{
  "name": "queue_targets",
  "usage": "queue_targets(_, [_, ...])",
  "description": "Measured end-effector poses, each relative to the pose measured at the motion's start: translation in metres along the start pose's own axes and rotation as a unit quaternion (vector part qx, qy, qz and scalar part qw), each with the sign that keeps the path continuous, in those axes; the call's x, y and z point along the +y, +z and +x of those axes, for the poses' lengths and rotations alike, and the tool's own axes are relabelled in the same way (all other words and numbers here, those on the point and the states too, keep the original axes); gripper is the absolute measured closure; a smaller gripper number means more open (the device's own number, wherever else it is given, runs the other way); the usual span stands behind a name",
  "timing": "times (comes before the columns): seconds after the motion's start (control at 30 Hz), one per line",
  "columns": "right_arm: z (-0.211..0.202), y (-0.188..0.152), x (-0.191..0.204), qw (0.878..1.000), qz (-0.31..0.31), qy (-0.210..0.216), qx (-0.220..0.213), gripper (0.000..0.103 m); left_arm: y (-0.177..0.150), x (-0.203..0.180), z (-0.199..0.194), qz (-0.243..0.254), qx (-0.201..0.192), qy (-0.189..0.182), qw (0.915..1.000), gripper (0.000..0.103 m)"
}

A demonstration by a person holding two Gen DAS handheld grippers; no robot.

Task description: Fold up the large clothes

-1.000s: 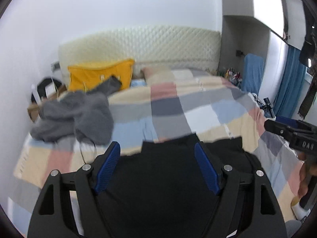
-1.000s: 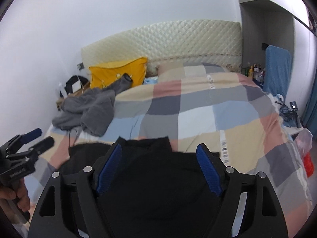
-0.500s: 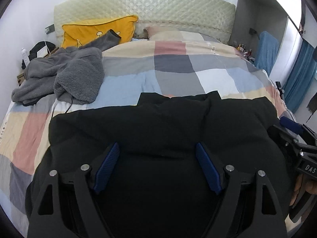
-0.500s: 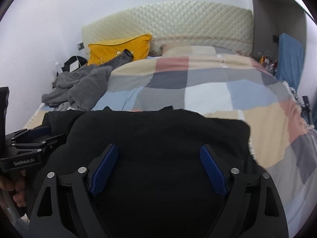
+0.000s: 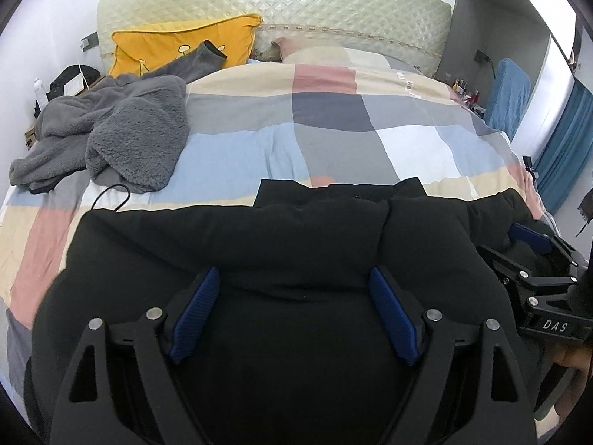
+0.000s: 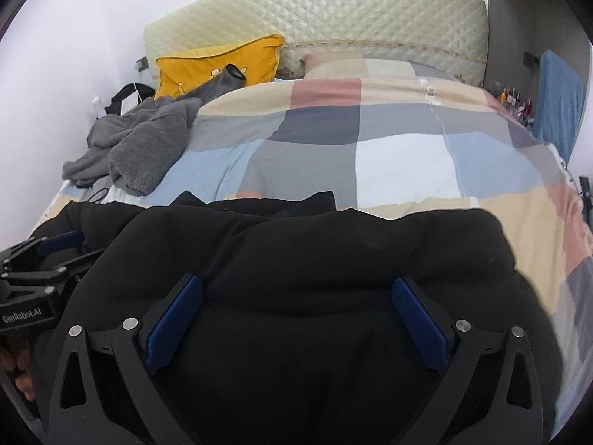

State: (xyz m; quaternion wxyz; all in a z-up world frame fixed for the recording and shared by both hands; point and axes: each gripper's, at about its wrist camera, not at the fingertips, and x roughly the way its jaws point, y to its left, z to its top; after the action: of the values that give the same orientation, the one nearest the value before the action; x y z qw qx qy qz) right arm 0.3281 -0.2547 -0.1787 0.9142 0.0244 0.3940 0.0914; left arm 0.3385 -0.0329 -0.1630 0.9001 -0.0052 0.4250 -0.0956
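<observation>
A large black padded jacket [image 5: 278, 244] lies spread across the near end of the bed, collar toward the headboard; it also fills the near part of the right wrist view [image 6: 315, 259]. My left gripper [image 5: 292, 278] is open, its blue pads wide apart just above the jacket. My right gripper [image 6: 296, 285] is open over the jacket's right half. Each gripper shows at the edge of the other's view: the right gripper at the jacket's right side [image 5: 533, 259], the left gripper at its left side [image 6: 48, 256].
The bed has a checked quilt [image 5: 333, 118] and a quilted cream headboard [image 5: 278, 0]. A grey fleece garment [image 5: 122, 133] is heaped at the left, by a yellow pillow [image 5: 178, 44]. A black cable [image 5: 111, 196] lies near the jacket's left corner. Blue curtain [image 5: 567, 141] at right.
Both grippers have dipped down and forward over the jacket, which now fills much more of both views. The jaws have stayed open.
</observation>
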Motion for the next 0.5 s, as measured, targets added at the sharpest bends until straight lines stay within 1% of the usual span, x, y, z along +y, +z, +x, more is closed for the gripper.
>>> queue_targets(0.07, [0.007, 0.003, -0.003, 1.0, 0.003, 0.004, 0.002, 0.0, 0.001, 0.001, 0.008, -0.004, 0.0, 0.002, 1.0, 0.019])
queue_targets(0.13, [0.011, 0.003, -0.004, 1.0, 0.005, 0.005, -0.007, 0.0, 0.003, 0.003, 0.017, -0.007, 0.002, 0.007, 0.9999, 0.018])
queue_targets(0.27, [0.011, 0.001, -0.005, 1.0, 0.009, 0.004, -0.012, 0.0, 0.003, -0.002, 0.023, 0.005, 0.004, 0.019, 0.9998, 0.016])
queue_targets(0.37, [0.005, -0.005, -0.008, 1.0, 0.013, 0.015, -0.015, 0.0, -0.002, -0.005, 0.018, 0.017, -0.001, 0.024, 0.9996, 0.016])
queue_targets(0.43, [-0.001, -0.009, -0.011, 0.999, 0.016, 0.033, -0.013, 0.0, -0.005, -0.004, 0.01, 0.023, 0.011, 0.016, 0.9996, 0.016])
queue_targets(0.47, [-0.003, -0.009, -0.013, 0.999, 0.015, 0.038, -0.011, 0.0, -0.006, -0.002, 0.004, 0.025, 0.01, 0.012, 0.9996, 0.016])
queue_targets(0.5, [-0.007, -0.011, -0.014, 0.999, 0.013, 0.042, -0.01, 0.0, -0.009, 0.001, -0.008, 0.031, 0.001, 0.009, 0.9995, 0.016])
